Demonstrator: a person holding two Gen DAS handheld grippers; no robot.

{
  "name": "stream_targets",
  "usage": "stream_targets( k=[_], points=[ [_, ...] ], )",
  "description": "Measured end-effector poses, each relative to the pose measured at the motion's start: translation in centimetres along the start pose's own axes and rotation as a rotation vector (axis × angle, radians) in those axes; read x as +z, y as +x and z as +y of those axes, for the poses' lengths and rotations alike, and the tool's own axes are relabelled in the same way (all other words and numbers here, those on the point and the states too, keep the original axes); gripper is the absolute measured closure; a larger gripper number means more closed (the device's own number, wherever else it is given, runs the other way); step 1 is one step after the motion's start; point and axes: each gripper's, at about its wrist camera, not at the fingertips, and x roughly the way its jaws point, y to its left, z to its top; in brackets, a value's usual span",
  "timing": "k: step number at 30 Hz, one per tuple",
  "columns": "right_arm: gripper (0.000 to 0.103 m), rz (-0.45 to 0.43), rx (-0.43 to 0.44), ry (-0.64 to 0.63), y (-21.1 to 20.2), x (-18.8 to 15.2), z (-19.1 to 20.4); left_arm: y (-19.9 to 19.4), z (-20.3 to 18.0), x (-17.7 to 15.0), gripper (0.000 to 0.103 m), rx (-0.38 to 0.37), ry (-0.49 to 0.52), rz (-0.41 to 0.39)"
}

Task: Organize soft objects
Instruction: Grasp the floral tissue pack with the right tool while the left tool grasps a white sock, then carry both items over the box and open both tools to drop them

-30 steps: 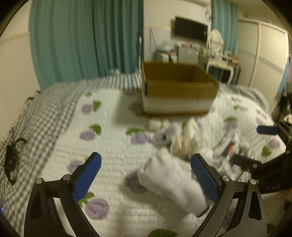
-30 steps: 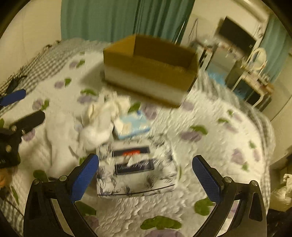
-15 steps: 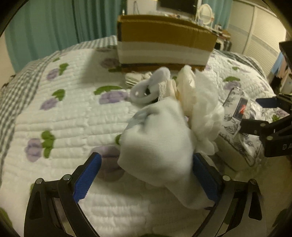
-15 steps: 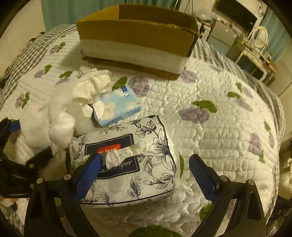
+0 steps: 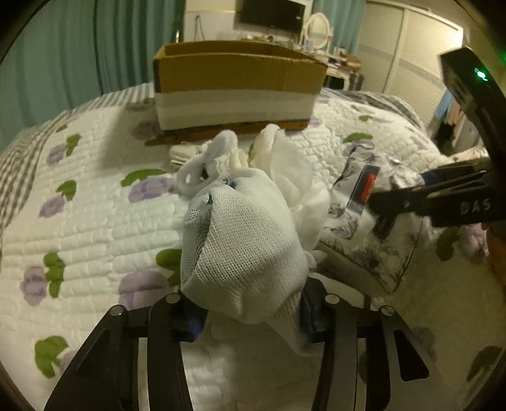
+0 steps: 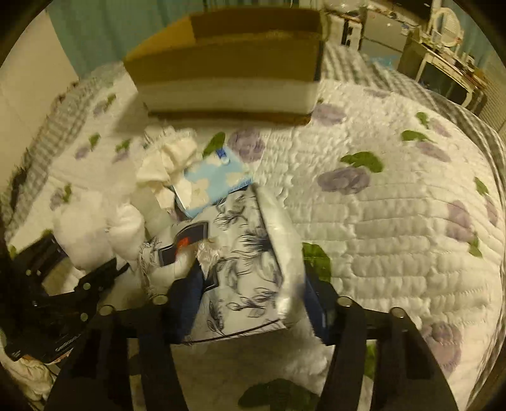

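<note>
My left gripper [image 5: 249,313] is shut on a white knitted cloth bundle [image 5: 243,249] on the bed. My right gripper [image 6: 253,303] is shut on a floral tissue pack [image 6: 243,268], squeezing its sides; the pack also shows in the left wrist view [image 5: 373,221] with the right gripper [image 5: 427,199] on it. A pile of white cloths [image 6: 167,161] and a light blue tissue pack [image 6: 215,180] lie just beyond. An open cardboard box [image 5: 237,85] stands further back on the bed, also in the right wrist view [image 6: 227,63].
The bed has a white quilt [image 6: 395,205] with purple flowers and green leaves. Teal curtains [image 5: 79,47] hang behind the box. A dresser with a mirror [image 5: 316,28] and a wardrobe [image 5: 411,47] stand at the far right.
Both grippers have closed: the left onto the white knitted bundle, the right onto the floral tissue pack, whose sides are now crumpled. Both have moved closer to their objects.
</note>
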Motion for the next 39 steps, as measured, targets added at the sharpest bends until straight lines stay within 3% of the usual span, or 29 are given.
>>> stream_targets(
  k=[5, 12, 17, 23, 27, 31, 37, 39],
  points=[
    [0.051, -0.112, -0.037, -0.064, -3.2, -0.6, 1.4, -3.4, -0.3, 0.1, 0.060, 0.067, 0.034, -0.055],
    [0.051, -0.375, -0.217, -0.191, -10.6, 0.4, 3.3, -8.4, 0.7, 1.5, 0.060, 0.113, 0.026, -0.125],
    [0.051, -0.460, -0.242, -0.174, -14.0, 3.2, 2.7, -11.2, 1.5, 5.4, 0.060, 0.139, 0.031, -0.205],
    [0.051, -0.542, -0.226, -0.140, -16.7, 9.5, 2.3, -12.0, 1.9, 11.9, 0.060, 0.158, 0.036, -0.275],
    [0.051, -0.585, -0.206, -0.118, -15.9, 14.6, 1.7, -9.8, 1.7, 16.5, 0.060, 0.186, 0.073, -0.308],
    [0.051, -0.564, -0.158, -0.059, -11.4, 19.5, 0.6, -5.1, 1.8, 20.2, 0.060, 0.216, 0.104, -0.290],
    [0.051, -0.453, -0.134, -0.061, -3.6, 22.9, -0.6, 3.4, 3.6, 22.2, 0.060, 0.221, 0.108, -0.174],
    [0.050, -0.442, -0.104, -0.066, -2.2, 23.6, -1.0, 4.7, 3.5, 22.3, 0.059, 0.226, 0.135, -0.171]
  ],
)
